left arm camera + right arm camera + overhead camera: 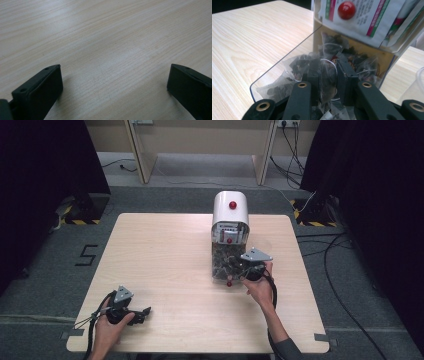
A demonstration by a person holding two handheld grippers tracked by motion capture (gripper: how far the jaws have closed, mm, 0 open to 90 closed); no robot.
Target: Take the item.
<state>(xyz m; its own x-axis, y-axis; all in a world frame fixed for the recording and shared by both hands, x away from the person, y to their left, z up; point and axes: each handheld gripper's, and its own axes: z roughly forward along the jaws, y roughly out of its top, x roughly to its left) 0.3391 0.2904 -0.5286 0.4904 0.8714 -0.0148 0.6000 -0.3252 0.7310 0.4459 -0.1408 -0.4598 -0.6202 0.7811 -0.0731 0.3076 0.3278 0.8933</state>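
At the left of the high view the left gripper (145, 310) lay low on the wooden table (165, 255), near the front edge, held in the person's left hand (107, 330) and pointing toward the table's middle. In the left gripper view its two black jaws stood wide apart with bare wood grain between them, gripping nothing. It sat well apart from the dispenser.

Further right, past the table's middle, stood the dispenser (230, 210), a white round-topped box with a red knob (232, 205) on its top and a second red knob lower on its front. Paper sachets (372, 20) with pink and green print were stacked in its upper part. Below them a clear tray (284, 58) reached out toward the person, piled with mesh tea bags of dark leaves.

The right gripper (235, 270), held in the person's right hand (261, 287), reached into that tray from the front right. In the right gripper view its jaws were closed on one tea bag (327, 82), pinched upright between the two pads and touching both, its white string looping above the jaw tips. The other bags lay heaped around and behind the jaws, inside the tray walls. A clear plastic cup (419, 85) showed at the far right edge, just beside the dispenser
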